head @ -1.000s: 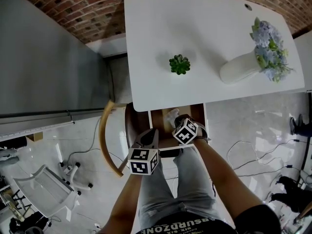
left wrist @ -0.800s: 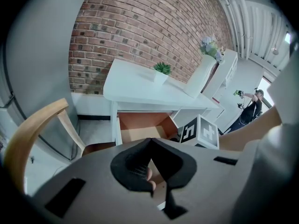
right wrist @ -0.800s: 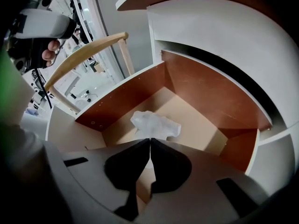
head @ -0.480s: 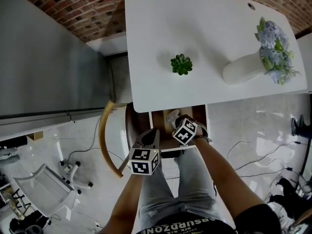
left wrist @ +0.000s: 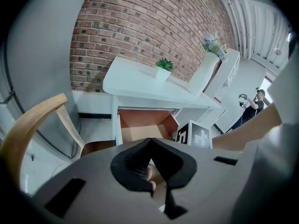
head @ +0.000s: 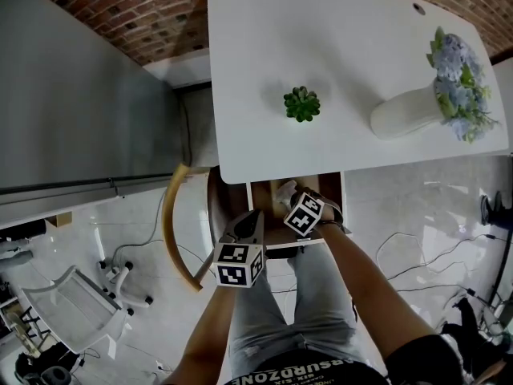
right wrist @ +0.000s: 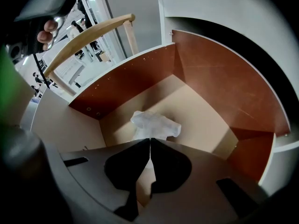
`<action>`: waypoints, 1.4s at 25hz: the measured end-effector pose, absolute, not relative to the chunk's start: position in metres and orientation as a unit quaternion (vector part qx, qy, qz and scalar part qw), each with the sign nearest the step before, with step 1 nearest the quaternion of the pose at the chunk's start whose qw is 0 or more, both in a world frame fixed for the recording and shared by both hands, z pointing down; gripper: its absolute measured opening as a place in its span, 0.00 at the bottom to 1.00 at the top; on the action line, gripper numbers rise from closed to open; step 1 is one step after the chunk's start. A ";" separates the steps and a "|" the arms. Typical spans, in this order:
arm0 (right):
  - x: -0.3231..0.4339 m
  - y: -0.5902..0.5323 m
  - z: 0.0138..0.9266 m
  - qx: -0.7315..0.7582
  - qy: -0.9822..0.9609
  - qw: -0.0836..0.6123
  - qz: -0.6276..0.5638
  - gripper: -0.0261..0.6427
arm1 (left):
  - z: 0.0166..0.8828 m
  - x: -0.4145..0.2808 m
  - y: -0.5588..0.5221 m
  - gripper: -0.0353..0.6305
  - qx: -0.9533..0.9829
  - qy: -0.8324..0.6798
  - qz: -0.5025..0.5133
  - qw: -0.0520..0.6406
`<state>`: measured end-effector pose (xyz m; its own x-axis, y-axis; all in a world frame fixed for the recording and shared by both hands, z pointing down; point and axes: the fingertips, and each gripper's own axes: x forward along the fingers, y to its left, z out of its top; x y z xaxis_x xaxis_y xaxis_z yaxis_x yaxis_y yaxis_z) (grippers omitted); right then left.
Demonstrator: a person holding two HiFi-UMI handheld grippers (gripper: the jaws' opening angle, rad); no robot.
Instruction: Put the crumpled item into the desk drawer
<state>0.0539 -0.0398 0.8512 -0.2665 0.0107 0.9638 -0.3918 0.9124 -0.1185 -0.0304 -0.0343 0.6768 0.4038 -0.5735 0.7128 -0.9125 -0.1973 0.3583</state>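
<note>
White, wrinkled, faintly translucent lump with folded lobes: crumpled item lying on pale floor of open desk drawer, lower centre of head view, just under front edge of white desk. Right gripper inside drawer, jaws pressed together at tips, nothing pinched, lump just beyond them. Left gripper at lower centre-left, outside drawer, jaws also closed, empty.
</note>
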 end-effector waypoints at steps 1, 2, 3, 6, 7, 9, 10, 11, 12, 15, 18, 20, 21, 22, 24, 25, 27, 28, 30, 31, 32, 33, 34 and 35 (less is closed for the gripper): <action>0.054 -0.039 0.852 0.121 -0.777 0.594 0.170 0.04 | 0.677 -0.030 -0.034 0.05 0.742 -0.501 0.218 0.389; 0.054 -0.039 0.853 0.120 -0.776 0.596 0.169 0.04 | 0.677 -0.030 -0.034 0.05 0.742 -0.501 0.219 0.389; 0.055 -0.039 0.854 0.118 -0.776 0.597 0.168 0.04 | 0.677 -0.030 -0.035 0.05 0.741 -0.502 0.219 0.389; 0.055 -0.038 0.857 0.113 -0.774 0.600 0.166 0.04 | 0.678 -0.029 -0.035 0.05 0.741 -0.503 0.218 0.389; 0.055 -0.038 0.858 0.112 -0.774 0.601 0.166 0.04 | 0.679 -0.029 -0.035 0.05 0.741 -0.503 0.218 0.388; 0.054 -0.037 0.860 0.110 -0.774 0.602 0.165 0.04 | 0.680 -0.029 -0.035 0.05 0.740 -0.503 0.219 0.388; 0.054 -0.037 0.860 0.110 -0.773 0.602 0.165 0.04 | 0.680 -0.029 -0.036 0.05 0.740 -0.503 0.219 0.388; 0.054 -0.037 0.861 0.110 -0.773 0.603 0.165 0.04 | 0.680 -0.029 -0.036 0.05 0.740 -0.503 0.219 0.388; 0.054 -0.037 0.861 0.109 -0.773 0.602 0.167 0.04 | 0.680 -0.028 -0.036 0.05 0.740 -0.504 0.219 0.388; 0.052 -0.034 0.859 0.103 -0.777 0.596 0.177 0.06 | 0.681 -0.028 -0.035 0.05 0.740 -0.503 0.219 0.389; 0.050 -0.033 0.858 0.103 -0.779 0.591 0.184 0.10 | 0.681 -0.028 -0.034 0.05 0.740 -0.502 0.221 0.390; 0.049 -0.033 0.856 0.103 -0.779 0.590 0.188 0.12 | 0.680 -0.028 -0.034 0.05 0.740 -0.501 0.220 0.390; 0.049 -0.032 0.855 0.103 -0.779 0.589 0.190 0.13 | 0.679 -0.028 -0.033 0.05 0.741 -0.500 0.221 0.390; 0.049 -0.032 0.854 0.103 -0.778 0.589 0.191 0.13 | 0.678 -0.028 -0.033 0.05 0.742 -0.499 0.221 0.390; 0.048 -0.032 0.851 0.105 -0.778 0.588 0.193 0.14 | 0.676 -0.028 -0.032 0.05 0.744 -0.497 0.220 0.389; 0.047 -0.032 0.850 0.106 -0.779 0.587 0.194 0.14 | 0.675 -0.028 -0.032 0.05 0.745 -0.496 0.220 0.389; 0.045 -0.033 0.846 0.109 -0.782 0.582 0.195 0.14 | 0.674 -0.029 -0.032 0.05 0.747 -0.494 0.220 0.388; 0.044 -0.034 0.844 0.112 -0.784 0.579 0.195 0.14 | 0.674 -0.030 -0.033 0.05 0.747 -0.493 0.221 0.387; 0.043 -0.036 0.839 0.117 -0.787 0.574 0.193 0.14 | 0.672 -0.030 -0.033 0.05 0.749 -0.490 0.222 0.386; 0.043 -0.036 0.836 0.120 -0.789 0.571 0.191 0.14 | 0.670 -0.030 -0.033 0.05 0.751 -0.489 0.222 0.385; 0.042 -0.036 0.833 0.122 -0.791 0.569 0.190 0.14 | 0.669 -0.029 -0.032 0.05 0.752 -0.488 0.222 0.384; 0.042 -0.036 0.830 0.125 -0.793 0.566 0.189 0.14 | 0.668 -0.029 -0.032 0.05 0.753 -0.486 0.223 0.383; 0.041 -0.036 0.826 0.128 -0.795 0.563 0.187 0.13 | 0.666 -0.028 -0.032 0.05 0.755 -0.484 0.223 0.382; 0.041 -0.037 0.823 0.130 -0.797 0.560 0.186 0.13 | 0.665 -0.027 -0.032 0.05 0.757 -0.481 0.224 0.382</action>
